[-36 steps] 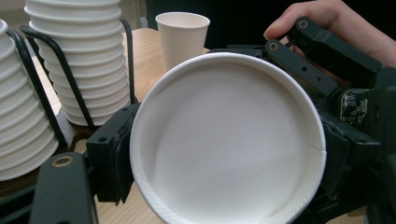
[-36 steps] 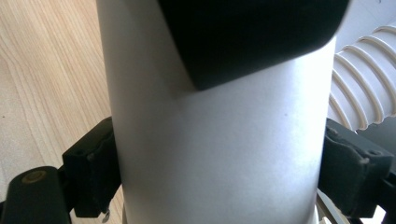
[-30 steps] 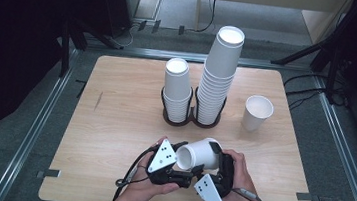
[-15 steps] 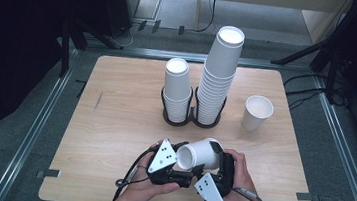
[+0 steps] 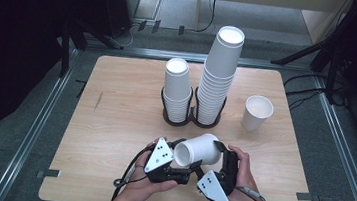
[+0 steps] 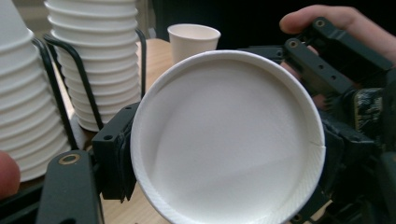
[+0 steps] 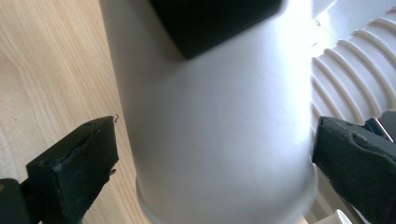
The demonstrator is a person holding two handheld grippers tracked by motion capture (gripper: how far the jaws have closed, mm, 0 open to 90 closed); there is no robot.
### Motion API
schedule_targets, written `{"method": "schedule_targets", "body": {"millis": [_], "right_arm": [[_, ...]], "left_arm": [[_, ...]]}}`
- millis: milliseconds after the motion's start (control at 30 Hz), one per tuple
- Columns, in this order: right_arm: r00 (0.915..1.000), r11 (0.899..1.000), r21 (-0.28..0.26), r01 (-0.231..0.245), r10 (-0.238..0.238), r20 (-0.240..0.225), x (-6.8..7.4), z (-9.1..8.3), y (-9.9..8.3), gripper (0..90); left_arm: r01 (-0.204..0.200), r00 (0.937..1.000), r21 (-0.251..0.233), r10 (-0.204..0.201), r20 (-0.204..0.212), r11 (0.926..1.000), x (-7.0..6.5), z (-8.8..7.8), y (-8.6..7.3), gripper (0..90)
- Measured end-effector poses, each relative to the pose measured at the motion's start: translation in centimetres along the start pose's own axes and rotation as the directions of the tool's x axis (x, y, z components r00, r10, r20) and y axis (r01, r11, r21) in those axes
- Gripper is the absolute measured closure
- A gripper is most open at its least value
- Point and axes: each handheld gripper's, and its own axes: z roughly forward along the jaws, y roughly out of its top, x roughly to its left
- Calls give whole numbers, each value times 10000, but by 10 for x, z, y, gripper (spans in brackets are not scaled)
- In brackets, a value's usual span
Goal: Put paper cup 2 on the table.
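Observation:
A white paper cup [image 5: 200, 152] lies on its side just above the table's front middle, its mouth turned toward my left gripper's camera [image 6: 224, 140]. My left gripper [image 5: 186, 155] is shut on the cup near its rim, one pad [image 6: 114, 158] pressed against each side. My right gripper [image 5: 211, 156] is open, and its jaws have just been opening. The cup's wall [image 7: 210, 140] lies between them, and the left pad [image 7: 79, 163] stands off it by a small gap. A hand holds each gripper.
Two stacks of white cups stand in black wire holders at the table's middle back, a short stack [image 5: 177, 88] and a tall stack [image 5: 219, 74]. A single upright cup [image 5: 257, 112] stands at the right. The wooden table [image 5: 113, 124] has bare room at the left.
Both hands and the cup have stayed in place. The right gripper's jaw beside the cup seems to stand slightly farther out than before.

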Motion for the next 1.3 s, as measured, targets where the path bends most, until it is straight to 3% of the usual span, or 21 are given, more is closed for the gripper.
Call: {"method": "schedule_targets", "body": {"millis": [200,267,367,467,533,600,833,867,900,967,1000,1033,1100,1200,1300], "right_arm": [[9999,9999,-98,-34,35,102,-7,-5,2,7],[9998,9999,-102,-34,36,192,-11,-8,2,7],[9997,9999,-94,-69,72,249,-14,-10,2,7],[9971,9977,-167,-659,665,377,-21,-14,6,7],[9961,9968,-186,-782,789,401,-22,-15,7,7],[9922,9934,-245,-1123,1134,514,-23,-16,11,7],[9848,9858,-439,-1620,1643,565,-25,-18,18,7],[9740,9740,-565,-2194,2220,450,-28,-20,21,7],[9740,9740,-565,-2194,2220,450,-28,-20,21,7],[9513,9497,-739,-3043,3070,272,-31,-22,25,7],[9157,9120,-912,-4000,4019,25,-35,-23,29,8],[9157,9120,-912,-4000,4019,25,-35,-23,29,8],[8871,8822,-1008,-4600,4614,-112,-38,-24,31,8],[8575,8510,-1117,-5132,5138,-253,-41,-26,34,8],[8155,8072,-1202,-5779,5770,-462,-43,-27,37,8]], "left_arm": [[257,9996,-401,-259,-61,9989,4,-1,-1,221],[221,9985,-516,-246,-487,9984,6,-2,-1,221],[390,9972,-684,-431,-604,9969,9,-3,-1,221],[654,9949,-1115,-734,-689,9916,13,-6,-1,221],[852,9932,-1388,-951,-667,9867,15,-7,-1,221],[816,9929,-1531,-937,-739,9848,16,-8,0,222],[1029,9896,-2011,-1207,-786,9742,20,-10,0,222],[1125,9887,-2200,-1312,-724,9690,21,-12,0,222],[1125,9887,-2200,-1312,-724,9690,21,-12,0,222],[1160,9870,-2525,-1399,-789,9606,21,-13,0,222],[1153,9866,-2739,-1421,-802,9548,21,-14,0,221],[1125,9863,-2837,-1416,-843,9523,21,-15,0,221],[1099,9857,-3051,-1430,-886,9460,20,-17,0,221],[1048,9856,-3322,-1425,-911,9374,20,-18,0,221],[865,9866,-3557,-1297,-993,9306,19,-19,-1,221]]}}
